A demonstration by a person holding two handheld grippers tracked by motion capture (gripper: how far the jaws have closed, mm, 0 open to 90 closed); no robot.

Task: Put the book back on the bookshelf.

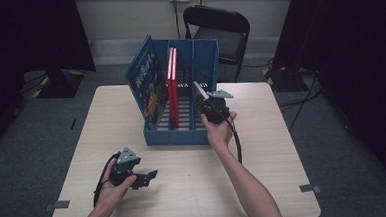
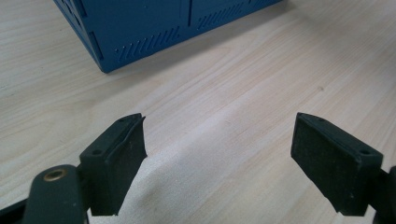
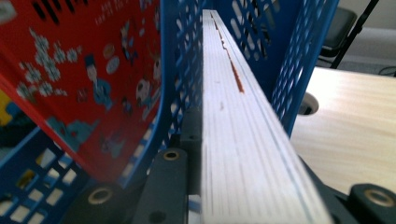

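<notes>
A: Where's the book [image 3: 243,140]?
B: Right tool [image 1: 206,99] is clenched on it in the blue rack's [image 1: 182,135] right slot; cover's hidden, just page edges. Left tool [image 1: 147,177] sits released over the table [image 1: 195,188].

The high view is dim and soft, its left and right edges sinking into near-black, with the pale bench [image 1: 185,189] the brightest area at centre. Faint shadows lie under the blue rack [image 1: 182,134]. The left gripper view is brighter and evenly lit; the wood grain is sharp mid-frame, while the near black pads [image 2: 116,163] at the bottom are slightly soft. In the right gripper view the white book edge [image 3: 243,154] is blurred at the bottom, and the red cover [image 3: 79,79] at upper left is smeared.
</notes>
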